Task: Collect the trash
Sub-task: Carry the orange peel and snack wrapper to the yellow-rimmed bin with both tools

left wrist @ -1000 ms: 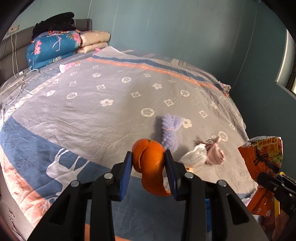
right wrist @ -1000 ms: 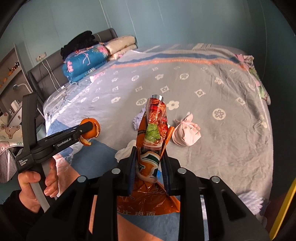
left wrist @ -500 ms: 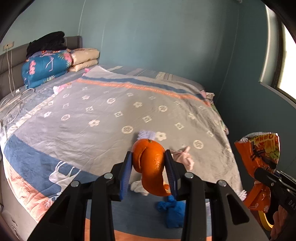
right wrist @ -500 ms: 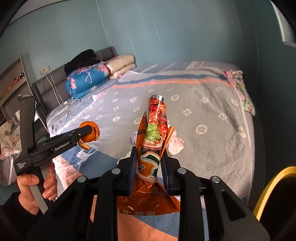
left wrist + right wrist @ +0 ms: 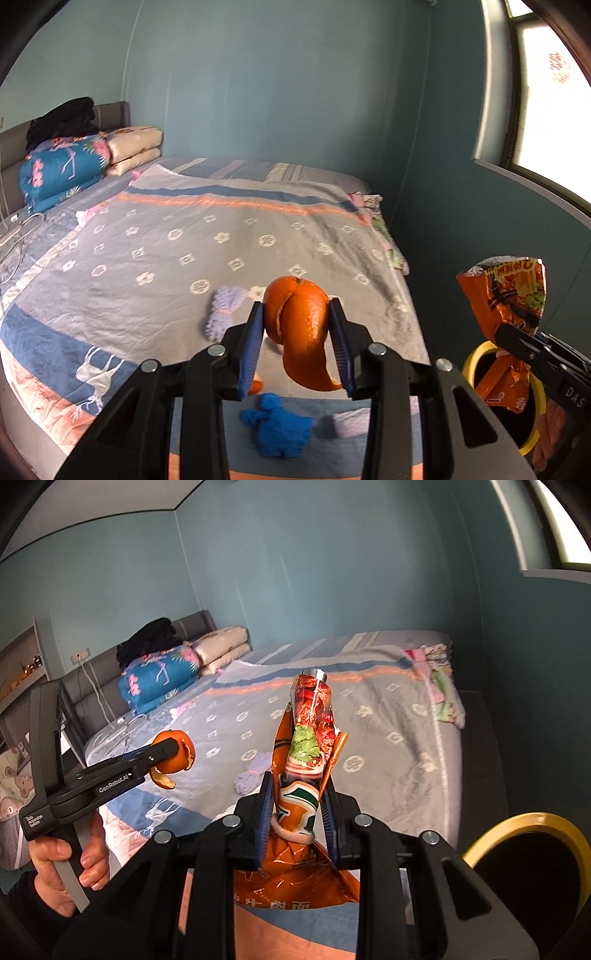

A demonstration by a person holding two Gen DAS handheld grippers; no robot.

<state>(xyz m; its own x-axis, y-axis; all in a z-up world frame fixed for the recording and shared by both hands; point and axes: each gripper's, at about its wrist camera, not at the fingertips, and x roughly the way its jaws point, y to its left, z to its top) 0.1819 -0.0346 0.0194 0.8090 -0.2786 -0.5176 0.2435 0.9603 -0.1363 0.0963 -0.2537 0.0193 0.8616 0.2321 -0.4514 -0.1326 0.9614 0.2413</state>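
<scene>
The yellow-rimmed bin (image 5: 532, 853) is the landmark for the coming move, and both loads hang short of it. It sits low on the right side of the right wrist view, its dark mouth facing up, off the foot corner of the bed (image 5: 369, 716).

The right gripper (image 5: 297, 812) is the nearer one. Its fingers (image 5: 266, 812) are closed to a narrow gap on the orange snack bag (image 5: 308, 753), which stands upright between them, long axis running up and away along the fingers, torn top pointing at the far wall, loose bottom sagging below the grip. From this bag the bin lies down and to the right, close by, so a short swing right and a tilt down is probably all that is needed.

The left gripper (image 5: 297, 345) is farther from the bin, out on the far side of the right one. Its fingers (image 5: 251, 343) are pressed onto the orange peel (image 5: 299, 325), a domed shell with a curled tail hanging downward, so its long axis is roughly vertical. In the left wrist view the bin's yellow rim shows low right, behind the bag and the right gripper, so the peel likely has to cross right, over or after the bag.

Still on the bed, farther from the bin: a blue cloth wad (image 5: 279, 430) and a lilac fluffy piece (image 5: 223, 310).
</scene>
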